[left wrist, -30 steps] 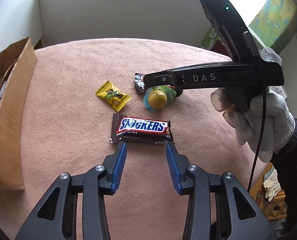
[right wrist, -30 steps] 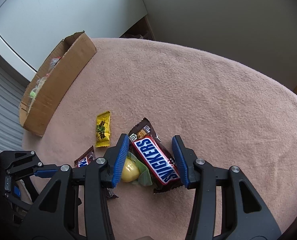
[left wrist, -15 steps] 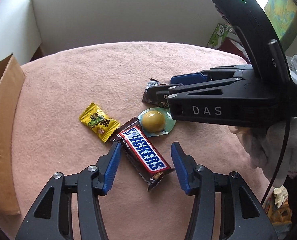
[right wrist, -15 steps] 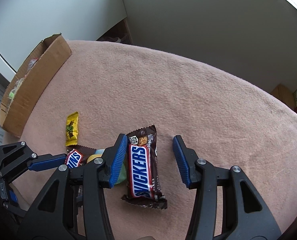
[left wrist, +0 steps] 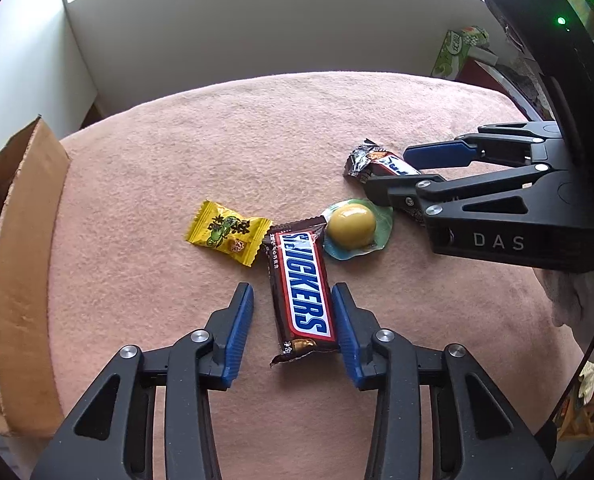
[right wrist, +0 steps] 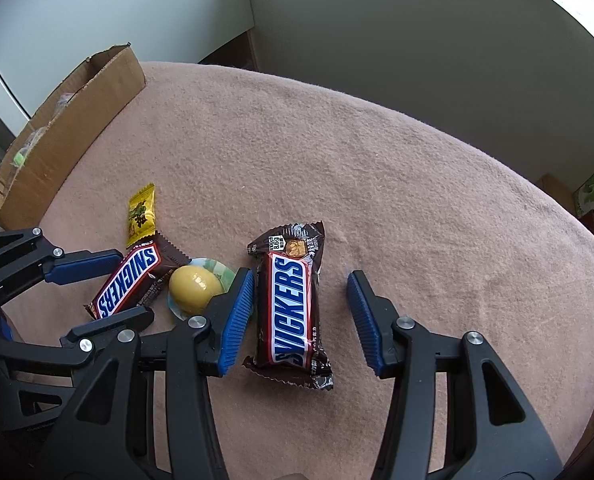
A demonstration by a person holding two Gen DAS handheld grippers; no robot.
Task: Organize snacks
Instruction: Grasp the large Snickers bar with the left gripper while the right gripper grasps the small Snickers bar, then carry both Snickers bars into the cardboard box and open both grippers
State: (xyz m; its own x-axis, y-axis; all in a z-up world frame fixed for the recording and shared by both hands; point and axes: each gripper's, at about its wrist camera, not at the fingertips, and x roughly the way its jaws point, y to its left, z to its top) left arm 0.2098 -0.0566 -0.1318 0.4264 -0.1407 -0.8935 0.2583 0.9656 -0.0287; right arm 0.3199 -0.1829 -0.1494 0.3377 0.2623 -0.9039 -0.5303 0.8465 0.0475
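Two Snickers bars lie on a pink cloth-covered table (left wrist: 257, 144). My left gripper (left wrist: 293, 300) is open, its jaws on either side of one Snickers bar (left wrist: 303, 288), which also shows in the right wrist view (right wrist: 127, 276). My right gripper (right wrist: 301, 292) is open around the other Snickers bar (right wrist: 291, 304), partly hidden in the left wrist view (left wrist: 381, 164). A yellow jelly cup (left wrist: 353, 226) and a yellow candy packet (left wrist: 227, 232) lie between and beside them.
An open cardboard box (left wrist: 21, 240) holding snacks stands at the table's left edge; it also shows in the right wrist view (right wrist: 73, 120). A green carton (left wrist: 459, 52) sits beyond the table at the far right. White walls rise behind.
Both grippers have swung round and moved in, so each Snickers bar now lies lengthwise between open jaws. The bars themselves have not visibly moved on the cloth.
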